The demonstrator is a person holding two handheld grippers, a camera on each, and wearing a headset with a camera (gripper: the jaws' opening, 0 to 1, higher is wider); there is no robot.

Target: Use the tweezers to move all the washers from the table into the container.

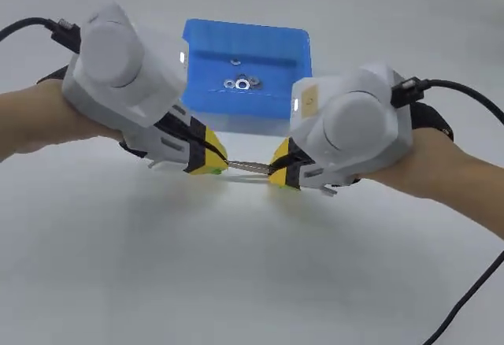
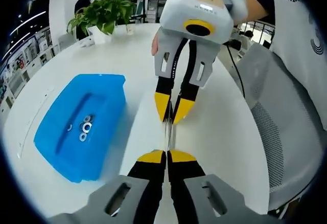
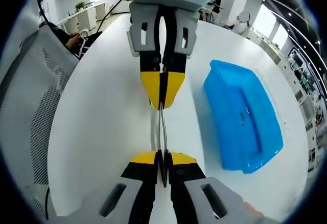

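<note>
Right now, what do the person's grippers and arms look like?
The left gripper and right gripper are bulky light-grey housings with rounded domes and black jaws tipped yellow. A black cable runs from each. The forearms are bare, with no sleeves.

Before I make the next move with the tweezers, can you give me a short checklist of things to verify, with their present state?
1. Thin metal tweezers gripped: ok, left hand-held gripper and right hand-held gripper each shut on one end.
2. Tweezer tip free for picking: not ok, both ends sit in jaws.
3. Blue plastic container open, upright: ok.
4. Round metal washers inside it: ok.
5. Washers left on white table: cannot tell.
</note>
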